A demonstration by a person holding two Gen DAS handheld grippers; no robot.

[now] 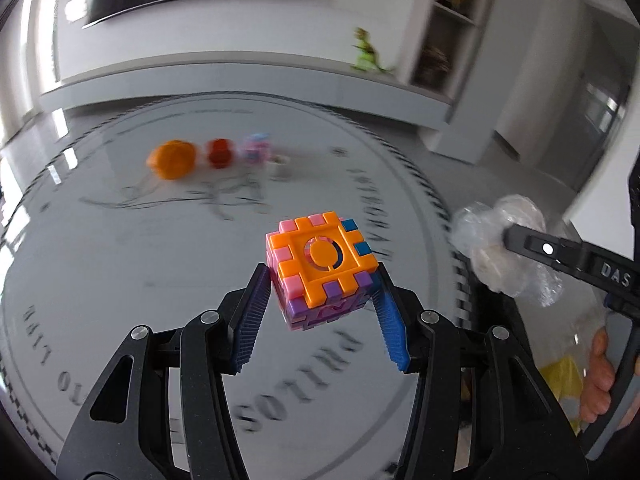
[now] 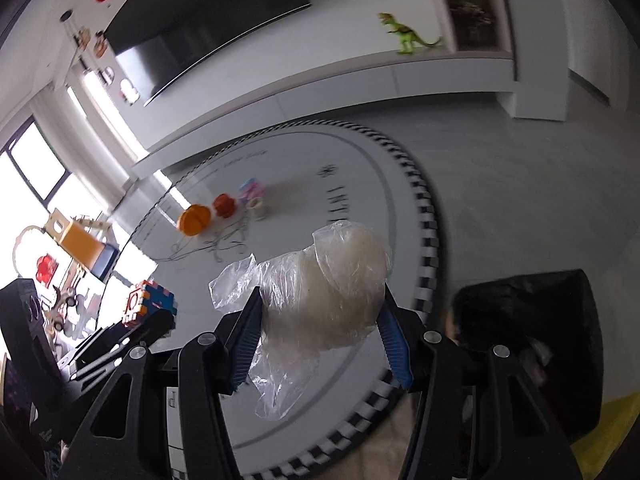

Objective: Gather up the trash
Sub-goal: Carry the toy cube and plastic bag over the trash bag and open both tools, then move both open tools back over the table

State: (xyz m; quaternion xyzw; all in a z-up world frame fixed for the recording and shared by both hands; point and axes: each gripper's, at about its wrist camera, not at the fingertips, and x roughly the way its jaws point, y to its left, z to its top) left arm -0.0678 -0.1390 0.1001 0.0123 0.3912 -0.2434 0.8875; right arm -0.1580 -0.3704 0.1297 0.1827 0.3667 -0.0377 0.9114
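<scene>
both tongs are loaded, the left tongs [image 1: 320, 300] pinching a toy cube [image 1: 320, 270] and the right tongs [image 2: 320, 320] pinching a crumpled plastic wad [image 2: 320, 284] above the rug [image 2: 360, 184]; slippery film may slide free short of the black bag [image 2: 532, 320]

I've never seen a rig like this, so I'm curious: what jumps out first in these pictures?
The bright toy cube held in the left gripper above the round rug, and the crumpled plastic bag clamped in the right gripper. Farther off, small orange, red and pink toys sit on the rug, and a green dinosaur stands on the white shelf.
</scene>
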